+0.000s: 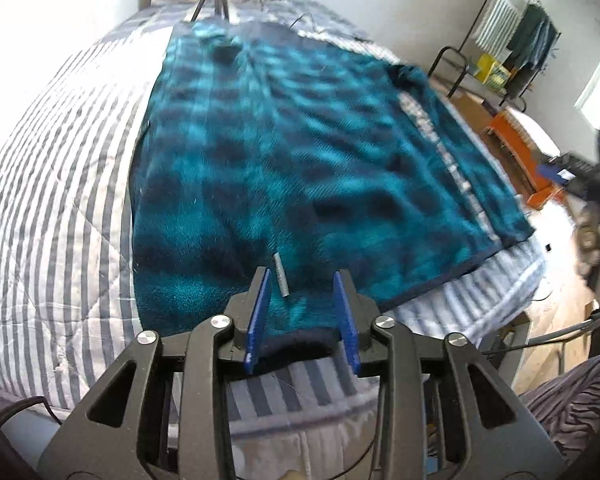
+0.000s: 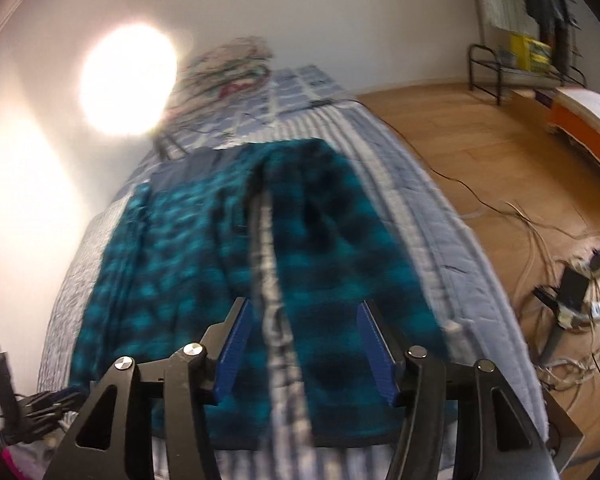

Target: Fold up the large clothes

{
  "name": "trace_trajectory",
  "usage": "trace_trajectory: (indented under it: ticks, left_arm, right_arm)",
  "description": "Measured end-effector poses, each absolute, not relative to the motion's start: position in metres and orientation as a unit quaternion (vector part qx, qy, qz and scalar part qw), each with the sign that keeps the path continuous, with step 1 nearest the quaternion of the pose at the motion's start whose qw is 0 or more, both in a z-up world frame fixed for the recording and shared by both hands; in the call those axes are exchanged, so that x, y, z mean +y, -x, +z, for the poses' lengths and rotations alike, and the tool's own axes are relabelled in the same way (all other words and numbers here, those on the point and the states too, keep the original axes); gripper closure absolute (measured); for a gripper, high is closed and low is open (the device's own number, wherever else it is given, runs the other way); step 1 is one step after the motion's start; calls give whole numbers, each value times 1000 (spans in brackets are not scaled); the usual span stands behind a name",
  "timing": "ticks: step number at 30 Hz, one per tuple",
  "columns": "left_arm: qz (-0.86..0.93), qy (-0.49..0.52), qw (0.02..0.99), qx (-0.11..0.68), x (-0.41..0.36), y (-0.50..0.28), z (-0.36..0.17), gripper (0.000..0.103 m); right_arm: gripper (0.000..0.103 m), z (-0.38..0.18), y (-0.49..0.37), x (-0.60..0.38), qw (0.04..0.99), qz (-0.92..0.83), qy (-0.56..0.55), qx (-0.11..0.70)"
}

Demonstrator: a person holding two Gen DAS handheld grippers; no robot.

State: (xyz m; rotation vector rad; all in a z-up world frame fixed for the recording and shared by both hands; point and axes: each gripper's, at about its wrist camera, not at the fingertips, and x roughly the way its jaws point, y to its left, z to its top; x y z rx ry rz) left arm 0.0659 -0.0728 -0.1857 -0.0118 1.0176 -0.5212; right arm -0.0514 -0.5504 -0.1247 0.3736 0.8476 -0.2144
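Left gripper jaws apart, nothing pinched, over near hem of teal-and-dark plaid fleece jacket. Right gripper jaws wide, gripping nothing, above jacket's zipper. Jacket spread flat on striped quilt; small grey cylinder lies on it.

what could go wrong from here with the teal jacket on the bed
Both tongs, left and right, hang open over the teal plaid jacket's near hem, gripping nothing, so a fold may grab one layer only. The zipper pull could snag. The jacket's edge lies near the bed's side and might slide off.
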Motion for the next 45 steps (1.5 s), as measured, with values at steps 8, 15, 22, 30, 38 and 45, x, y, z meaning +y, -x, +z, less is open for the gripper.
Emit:
trace_trajectory:
  ticks: [8, 15, 22, 30, 38, 45]
  left_arm:
    - [-271, 24, 847, 458, -75, -74, -150, 60]
    - [-274, 35, 843, 461, -86, -83, -158, 60]
    - [-282, 24, 839, 466, -100, -83, -168, 60]
    - [-278, 25, 839, 467, -104, -84, -169, 60]
    - [-281, 11, 843, 459, -110, -83, -168, 60]
    - [-275, 20, 846, 455, -105, -84, -164, 60]
  right_arm:
    - [46, -159, 67, -620, 841, -131, -276, 447]
    - [54, -189, 80, -644, 809, -139, -328, 468]
    - [55, -218, 83, -649, 787, -157, -323, 502]
    - [69, -218, 81, -641, 790, -137, -306, 513]
    - [101, -205, 86, -638, 800, -125, -306, 501]
    - [103, -166, 78, -613, 833, -129, -239, 482]
